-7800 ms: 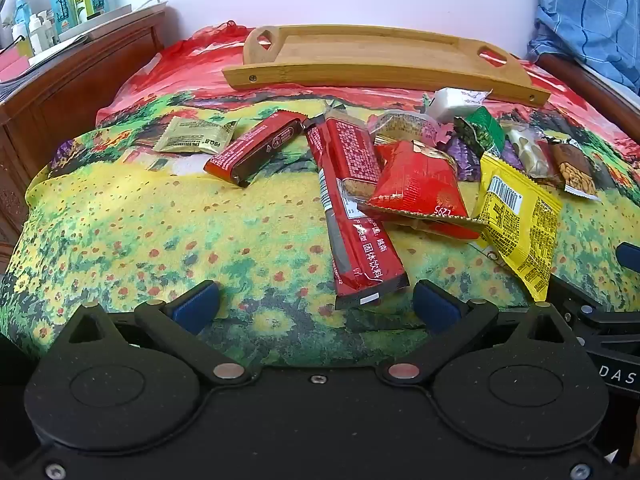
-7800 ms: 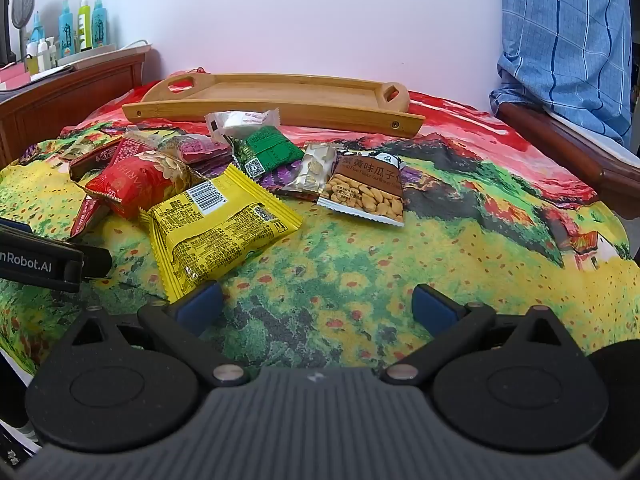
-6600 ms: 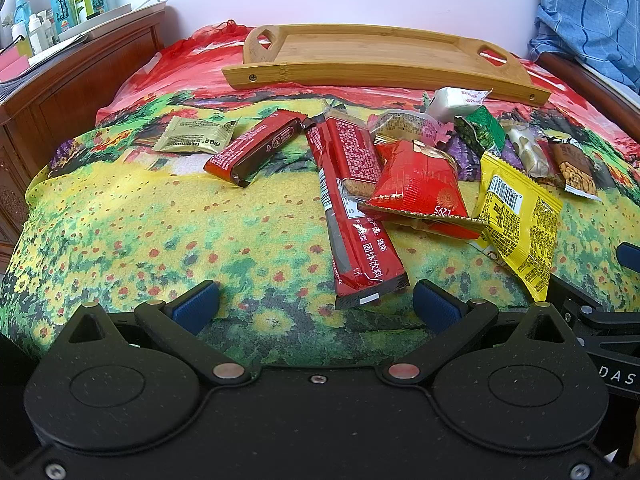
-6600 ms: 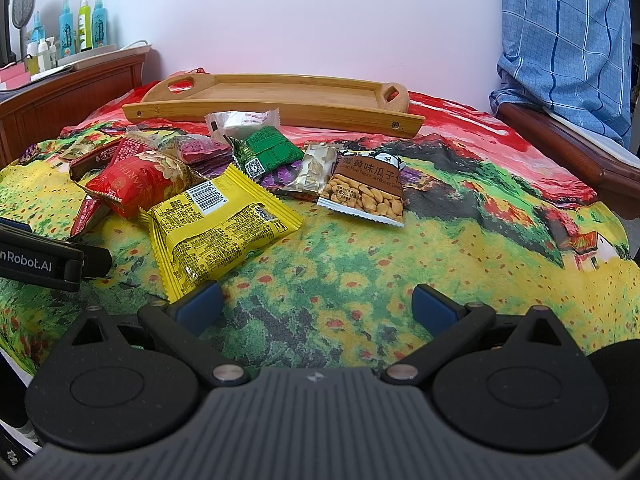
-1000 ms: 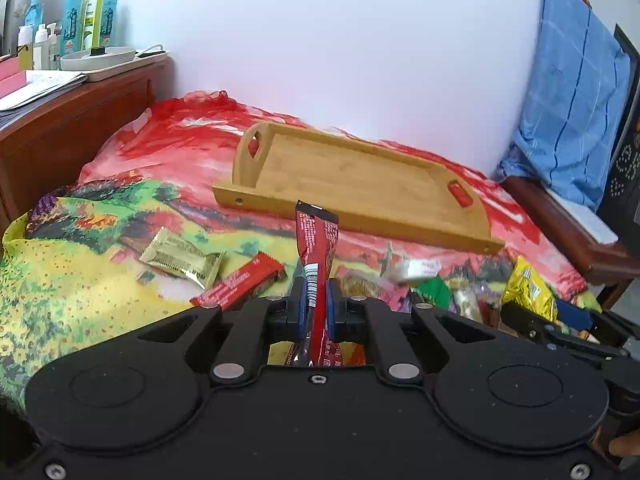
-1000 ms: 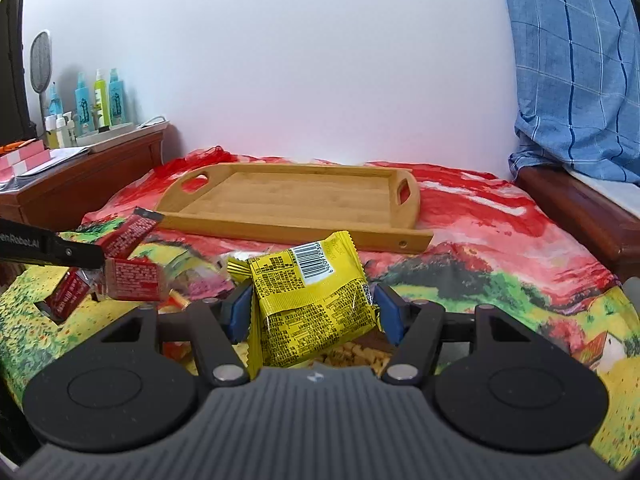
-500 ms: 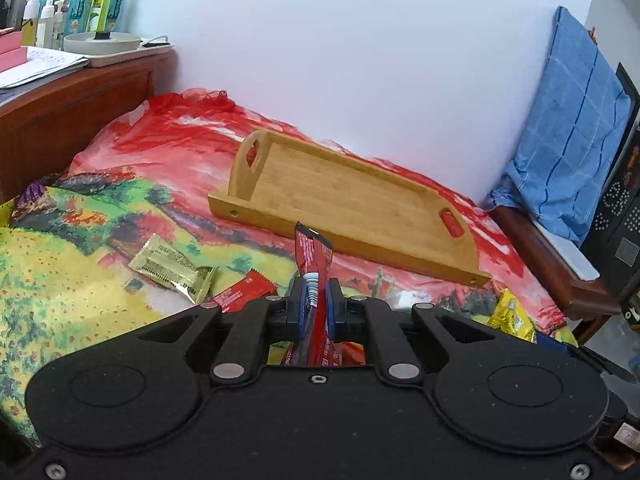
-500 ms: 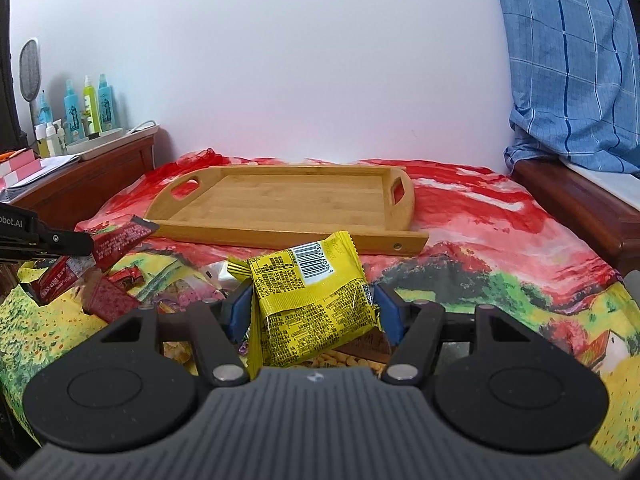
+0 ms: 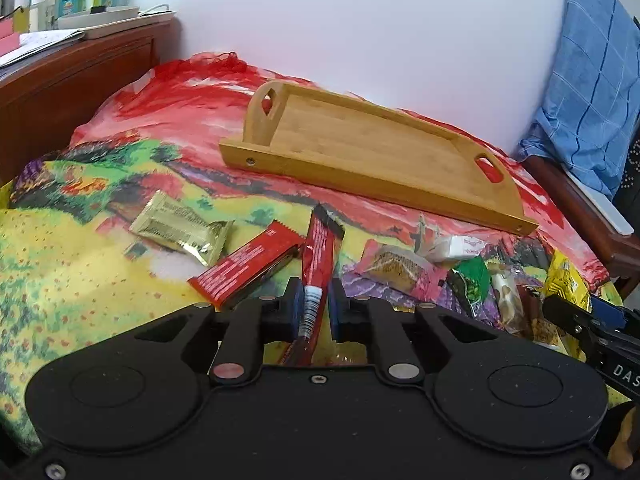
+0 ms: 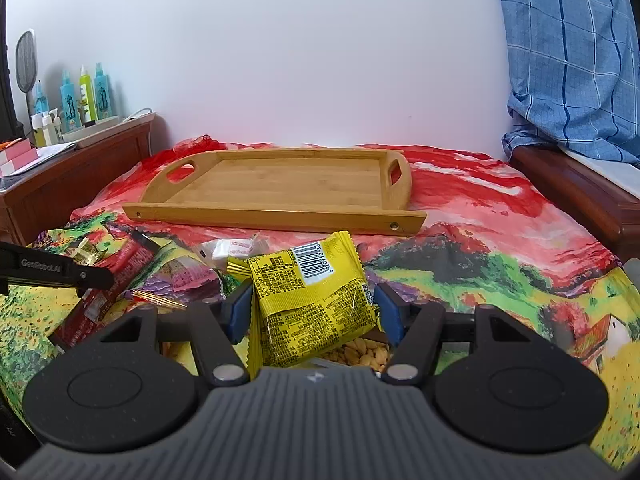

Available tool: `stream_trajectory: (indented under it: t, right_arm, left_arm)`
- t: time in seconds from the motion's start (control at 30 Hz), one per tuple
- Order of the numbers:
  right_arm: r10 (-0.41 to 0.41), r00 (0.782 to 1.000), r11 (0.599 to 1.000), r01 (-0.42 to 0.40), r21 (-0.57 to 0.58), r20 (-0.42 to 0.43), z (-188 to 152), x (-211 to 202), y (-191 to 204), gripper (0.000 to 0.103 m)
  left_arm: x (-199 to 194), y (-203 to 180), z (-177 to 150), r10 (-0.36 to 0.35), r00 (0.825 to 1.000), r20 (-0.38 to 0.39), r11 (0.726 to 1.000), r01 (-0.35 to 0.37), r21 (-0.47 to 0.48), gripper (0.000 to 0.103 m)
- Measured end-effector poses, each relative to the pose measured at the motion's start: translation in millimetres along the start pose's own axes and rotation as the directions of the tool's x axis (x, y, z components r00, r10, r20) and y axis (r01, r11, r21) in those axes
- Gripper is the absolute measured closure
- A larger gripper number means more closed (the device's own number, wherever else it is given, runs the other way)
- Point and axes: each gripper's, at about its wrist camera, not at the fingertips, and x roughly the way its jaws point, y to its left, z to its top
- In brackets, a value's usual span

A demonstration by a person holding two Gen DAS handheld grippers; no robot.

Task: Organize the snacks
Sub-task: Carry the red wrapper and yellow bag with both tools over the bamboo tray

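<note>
My left gripper [image 9: 314, 306] is shut on a long red snack stick [image 9: 318, 256] and holds it above the bed, short of the wooden tray [image 9: 360, 148]. My right gripper [image 10: 312, 308] is shut on a yellow snack packet [image 10: 312, 300], also short of the tray [image 10: 280, 184], which holds nothing. Loose snacks lie on the bedspread: a gold packet [image 9: 180, 226], a red bar [image 9: 248, 266], a pink cake packet [image 9: 400, 268], a white packet [image 9: 456, 246] and a green packet [image 9: 470, 284]. A peanut packet [image 10: 360, 354] lies under my right gripper.
A wooden nightstand [image 9: 76, 80] with bottles [image 10: 82, 98] stands at the left. A blue cloth [image 10: 572, 60] hangs at the right over a wooden bed edge [image 10: 576, 188]. The white wall is behind the tray.
Both grippers closed on snacks since the earliest frames and lifted them. Over the last second the left gripper dropped lower and nearer the pile; the right gripper edged towards the tray.
</note>
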Motion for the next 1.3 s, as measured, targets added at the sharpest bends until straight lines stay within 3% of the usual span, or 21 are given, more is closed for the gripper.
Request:
stream_trajectory:
  t: [0.13, 0.5, 1.0, 1.3]
  right_arm:
    - [0.001, 1.000, 1.000, -0.001, 0.001, 0.001, 1, 1, 0, 0.038]
    - [0.010, 1.000, 0.999, -0.011, 0.038, 0.010, 15, 2, -6, 0.038]
    - [0.048, 0.998, 0.993, -0.051, 0.108, 0.032, 85, 20, -28, 0.038]
    - [0.047, 0.999, 0.994, -0.046, 0.095, -0.003, 125, 72, -39, 0.038]
  left_arm:
    - [11, -4, 1, -0.001, 0.999, -0.034, 1.000, 0.002, 0.006, 0.090]
    - [-10, -10, 21, -0.036, 0.999, 0.014, 0.999, 0.036, -0.003, 0.092]
    - [-22, -30, 103, -0.119, 0.993, 0.018, 0.992, 0.120, -0.044, 0.092]
    - [23, -41, 156, -0.155, 0.988, -0.003, 0.986, 0.155, -0.056, 0.092]
